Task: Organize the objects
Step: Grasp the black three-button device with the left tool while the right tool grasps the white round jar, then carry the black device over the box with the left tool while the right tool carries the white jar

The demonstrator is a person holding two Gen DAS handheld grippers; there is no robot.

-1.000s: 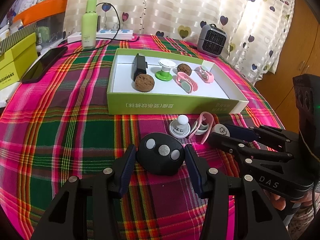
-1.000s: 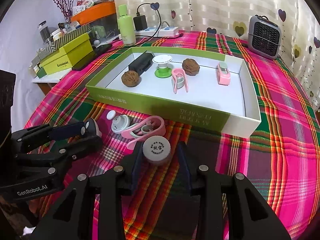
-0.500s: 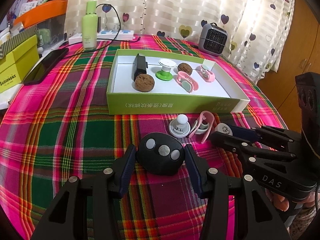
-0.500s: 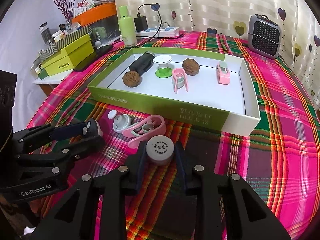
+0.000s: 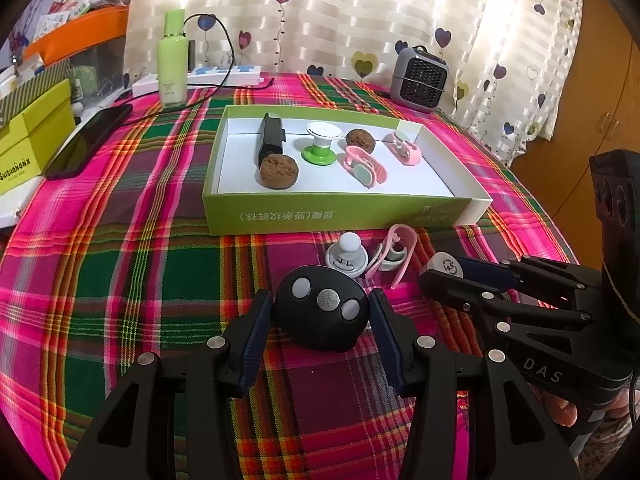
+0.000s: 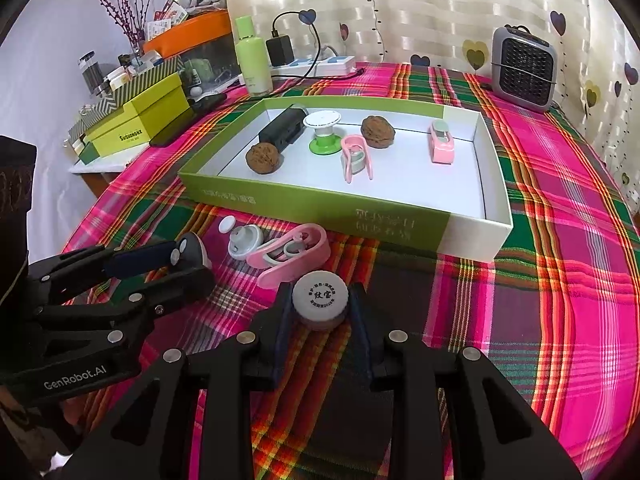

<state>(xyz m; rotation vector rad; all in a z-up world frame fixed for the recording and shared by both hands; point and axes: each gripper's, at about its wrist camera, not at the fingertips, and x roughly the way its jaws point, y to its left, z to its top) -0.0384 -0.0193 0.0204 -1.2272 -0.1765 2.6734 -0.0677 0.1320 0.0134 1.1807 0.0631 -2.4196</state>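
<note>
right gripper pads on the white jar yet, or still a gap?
Touching. In the right wrist view both pads of the right gripper press the sides of the white-capped jar, with no tablecloth visible between pad and jar.

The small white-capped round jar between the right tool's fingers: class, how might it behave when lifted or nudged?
The white-capped jar looks stiff, so the right tool shouldn't crush it. Its smooth round sides could slip or twist between flat pads. Squat and upright on the plaid cloth, it seems unlikely to tip; on its side, it could roll.

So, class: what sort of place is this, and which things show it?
Most likely a room in a home: heart-print curtains, a plaid tablecloth, and a small heater by a power strip on the table.
</note>
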